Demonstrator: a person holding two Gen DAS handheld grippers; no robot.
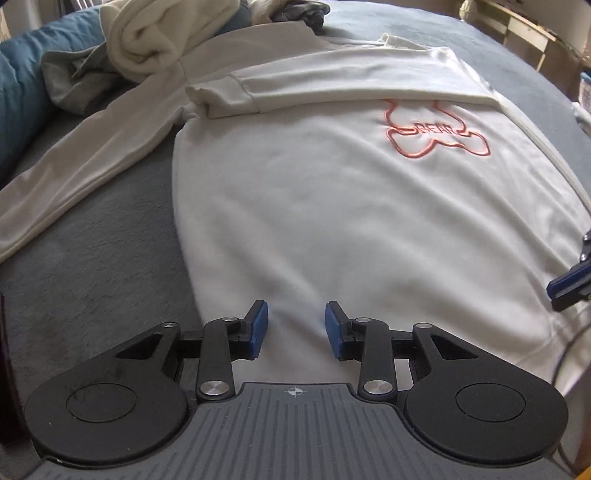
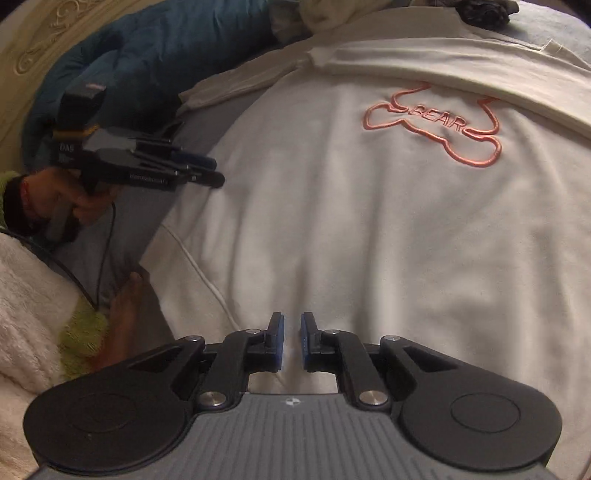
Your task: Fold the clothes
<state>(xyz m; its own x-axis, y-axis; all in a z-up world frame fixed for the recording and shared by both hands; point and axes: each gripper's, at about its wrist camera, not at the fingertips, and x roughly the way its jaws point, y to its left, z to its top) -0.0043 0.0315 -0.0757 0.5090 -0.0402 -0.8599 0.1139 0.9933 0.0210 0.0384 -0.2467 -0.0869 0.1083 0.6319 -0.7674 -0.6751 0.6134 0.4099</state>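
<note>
Left wrist: left gripper [image 1: 296,329] hovers over the near hem of the sweatshirt [image 1: 332,206], blue pads wide apart, holding nothing.
Sweatshirt: flat on the grey bed [image 1: 92,236], one sleeve [image 1: 332,88] folded across the chest.
Right wrist: right gripper [image 2: 291,341] over the sweatshirt's near edge, pads narrowly parted, nothing between them.
Logo [image 2: 436,125]: far right.

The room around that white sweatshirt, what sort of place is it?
Most likely a bedroom. The sweatshirt lies spread on a soft grey bedcover, a teal duvet is bunched beside it, and a carved cream headboard appears to stand behind. More clothes are piled nearby.
</note>
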